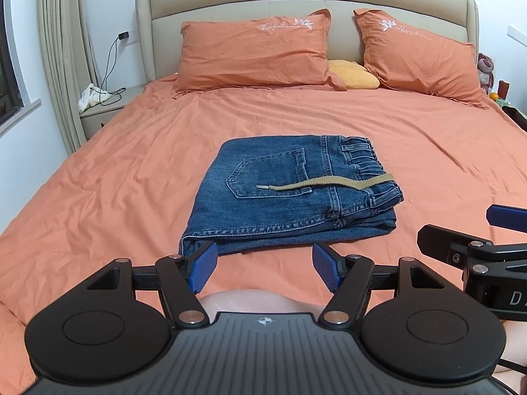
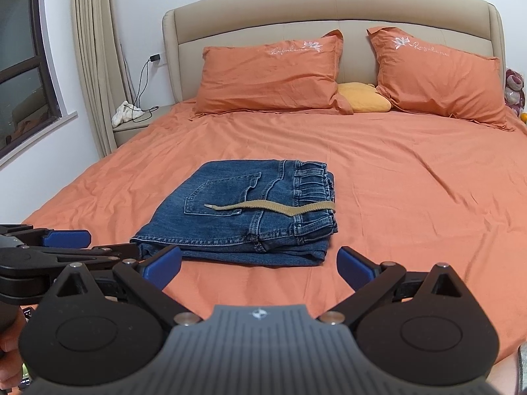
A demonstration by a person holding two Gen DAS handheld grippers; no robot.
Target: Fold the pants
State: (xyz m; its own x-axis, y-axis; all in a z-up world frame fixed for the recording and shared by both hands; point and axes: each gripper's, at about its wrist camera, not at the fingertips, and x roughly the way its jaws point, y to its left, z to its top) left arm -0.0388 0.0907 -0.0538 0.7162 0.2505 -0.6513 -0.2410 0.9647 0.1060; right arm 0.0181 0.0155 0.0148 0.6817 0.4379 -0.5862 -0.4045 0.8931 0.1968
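Note:
Blue denim pants (image 1: pixel 290 194) (image 2: pixel 243 217) lie folded into a compact rectangle on the orange bed sheet (image 1: pixel 115 181) (image 2: pixel 411 204), back pocket up, elastic waistband at the right. A tan drawstring (image 1: pixel 329 182) (image 2: pixel 273 206) trails across the top. My left gripper (image 1: pixel 265 268) is open just in front of the pants' near edge, holding nothing. My right gripper (image 2: pixel 260 268) is open too, near the front edge and empty. Each gripper also shows at the other view's side: the right gripper (image 1: pixel 467 230), the left gripper (image 2: pixel 66 247).
Two orange pillows (image 1: pixel 253 52) (image 2: pixel 438 72) and a yellow cushion (image 1: pixel 355 74) lean on the beige headboard (image 1: pixel 306 0). A nightstand (image 1: pixel 105 108) with a white cloth and charger cable stands at the left by the curtain (image 2: pixel 92 49). A hand (image 2: pixel 10 345) shows at the lower left.

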